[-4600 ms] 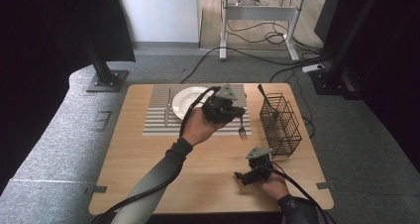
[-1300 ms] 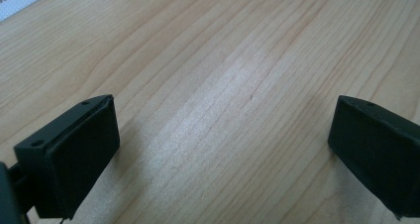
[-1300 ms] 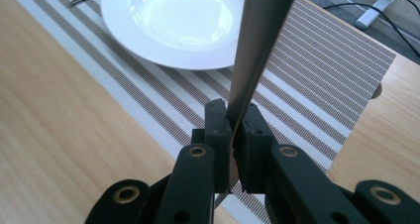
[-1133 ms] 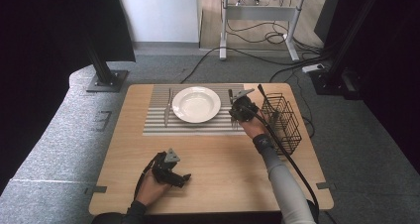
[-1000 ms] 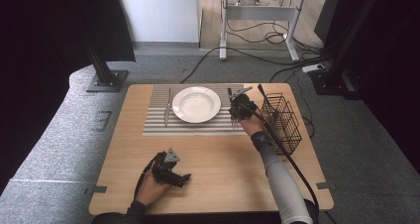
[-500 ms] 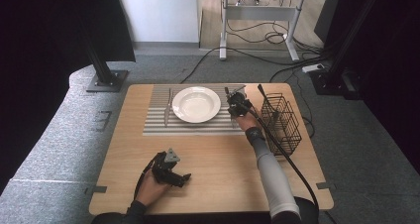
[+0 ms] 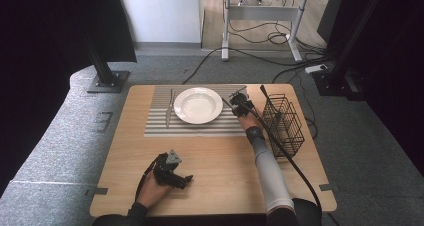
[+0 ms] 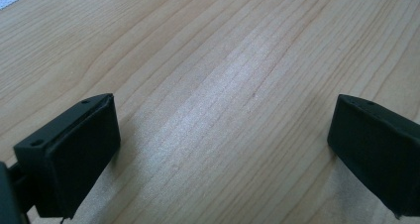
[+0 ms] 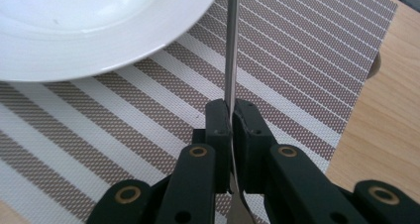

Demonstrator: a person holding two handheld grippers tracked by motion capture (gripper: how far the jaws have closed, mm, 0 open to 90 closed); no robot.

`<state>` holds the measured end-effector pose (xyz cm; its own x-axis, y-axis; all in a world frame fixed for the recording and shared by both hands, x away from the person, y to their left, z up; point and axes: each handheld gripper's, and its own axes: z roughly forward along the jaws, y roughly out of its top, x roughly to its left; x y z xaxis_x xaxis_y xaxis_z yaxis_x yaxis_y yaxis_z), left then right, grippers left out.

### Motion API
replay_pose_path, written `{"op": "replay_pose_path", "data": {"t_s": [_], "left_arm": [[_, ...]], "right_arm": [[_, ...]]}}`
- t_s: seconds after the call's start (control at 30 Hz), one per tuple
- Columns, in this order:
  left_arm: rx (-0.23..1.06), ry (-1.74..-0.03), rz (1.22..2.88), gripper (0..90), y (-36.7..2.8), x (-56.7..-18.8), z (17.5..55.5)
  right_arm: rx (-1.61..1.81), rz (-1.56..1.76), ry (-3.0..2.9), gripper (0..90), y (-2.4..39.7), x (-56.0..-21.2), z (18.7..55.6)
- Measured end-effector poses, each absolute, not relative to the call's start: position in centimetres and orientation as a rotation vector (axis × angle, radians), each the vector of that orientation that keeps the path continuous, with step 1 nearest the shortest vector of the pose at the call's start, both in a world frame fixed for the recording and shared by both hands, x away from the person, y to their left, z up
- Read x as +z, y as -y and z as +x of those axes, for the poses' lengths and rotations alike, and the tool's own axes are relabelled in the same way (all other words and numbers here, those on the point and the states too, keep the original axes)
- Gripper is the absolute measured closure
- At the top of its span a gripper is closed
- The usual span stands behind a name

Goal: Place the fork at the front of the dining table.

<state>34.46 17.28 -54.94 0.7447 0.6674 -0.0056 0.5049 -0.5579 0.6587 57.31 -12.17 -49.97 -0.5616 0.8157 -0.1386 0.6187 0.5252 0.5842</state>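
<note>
My right gripper (image 7: 240, 105) is low over the striped placemat (image 7: 200, 127), just right of the white plate (image 7: 198, 105). It is shut on a thin metal fork (image 9: 231, 45), whose handle points away along the plate's rim (image 9: 74, 30) above the placemat (image 9: 297, 60). The jaws pinch it at the right gripper's tips (image 9: 231, 110). My left gripper (image 7: 179, 178) rests on the bare wood near the table's front left. In the left gripper view it (image 8: 223, 122) stands open with nothing between its jaws.
A knife (image 7: 169, 107) lies on the placemat left of the plate. A black wire basket (image 7: 283, 123) stands on the table (image 7: 220, 161) right of my right forearm. The right gripper's cable (image 7: 285, 161) trails over the table's right side.
Several seconds ago the left gripper was over the mat and the right one rested at the front. In the last second the right gripper shifted slightly beside the plate with the fork; the left stayed still.
</note>
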Motion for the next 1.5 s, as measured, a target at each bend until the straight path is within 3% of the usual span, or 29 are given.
{"op": "replay_pose_path", "data": {"t_s": [0.97,1.13,1.37,1.5], "left_arm": [[0.321,-0.878,2.285,0.0,-17.2,-54.9,34.5],[0.321,-0.878,2.286,0.0,-17.2,-54.9,34.5],[0.322,-0.878,2.285,0.0,-17.2,-54.9,34.5],[0.323,-0.879,2.285,0.0,-17.2,-54.9,34.5]], "right_arm": [[0.635,1.207,-2.383,82.1,11.3,-52.6,59.1],[0.637,1.204,-2.385,80.1,11.5,-52.3,59.0],[0.672,1.191,-2.373,69.9,11.9,-50.7,58.2],[0.692,1.187,-2.374,71.9,12.1,-50.3,57.1]]}}
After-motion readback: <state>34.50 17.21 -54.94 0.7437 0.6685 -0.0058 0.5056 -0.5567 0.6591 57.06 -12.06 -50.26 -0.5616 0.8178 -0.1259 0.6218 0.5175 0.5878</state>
